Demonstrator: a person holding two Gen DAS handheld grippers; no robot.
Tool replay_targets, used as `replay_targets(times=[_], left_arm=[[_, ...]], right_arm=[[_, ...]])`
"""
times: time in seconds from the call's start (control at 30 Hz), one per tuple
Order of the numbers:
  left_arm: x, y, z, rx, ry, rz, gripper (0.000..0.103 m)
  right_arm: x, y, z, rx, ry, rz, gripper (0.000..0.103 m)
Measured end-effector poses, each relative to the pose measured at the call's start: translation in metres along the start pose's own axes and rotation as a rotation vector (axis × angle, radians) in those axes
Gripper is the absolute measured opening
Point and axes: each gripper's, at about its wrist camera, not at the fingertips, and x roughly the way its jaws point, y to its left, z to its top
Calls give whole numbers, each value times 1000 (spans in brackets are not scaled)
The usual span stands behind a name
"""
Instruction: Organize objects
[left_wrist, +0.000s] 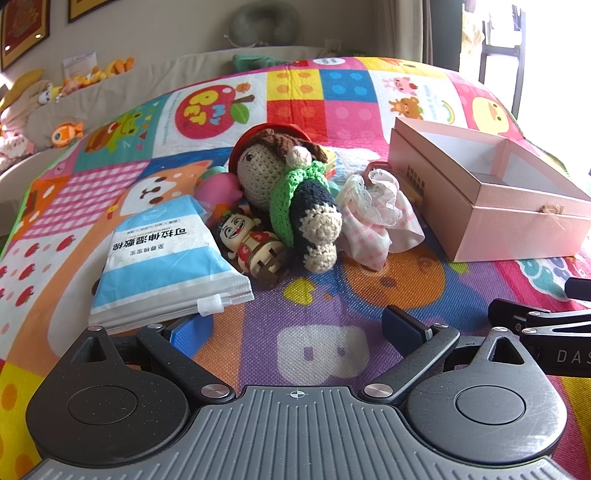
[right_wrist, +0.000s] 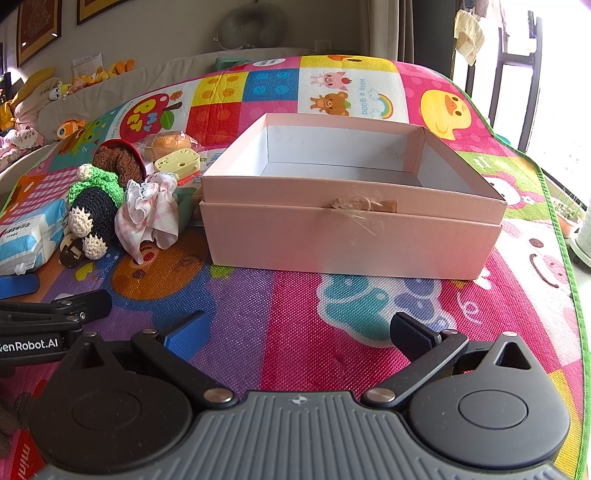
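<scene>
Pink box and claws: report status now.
Left claw open, empty. Right claw open, empty, facing pink box. Box empty; crochet doll and other toys piled beside it. Nothing blocking.

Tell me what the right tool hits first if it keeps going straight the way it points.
Probably the play mat: the right tool, open and empty, tilts down at bare mat. Skimming above it, it would next meet the front wall of the pink box. Depth is hard to judge.

Ahead of my right tool (right_wrist: 295, 332) I see bare mat (right_wrist: 295, 295) up to the pink box (right_wrist: 351, 240), whose open top is free. Ahead of my left tool (left_wrist: 295, 328), the pouch (left_wrist: 166, 258), crochet doll (left_wrist: 295, 192) and checked cloth (left_wrist: 376, 218) crowd together.
</scene>
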Motion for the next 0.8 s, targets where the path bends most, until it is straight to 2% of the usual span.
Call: replay_targets(times=[0.6, 0.8], left_arm=[[-2, 3, 0, -12, -4, -9, 100], [-27, 19, -10, -83, -5, -82, 99]], right_arm=[[-1, 0, 0, -1, 0, 0, 103], [-1, 0, 1, -1, 0, 0, 103]])
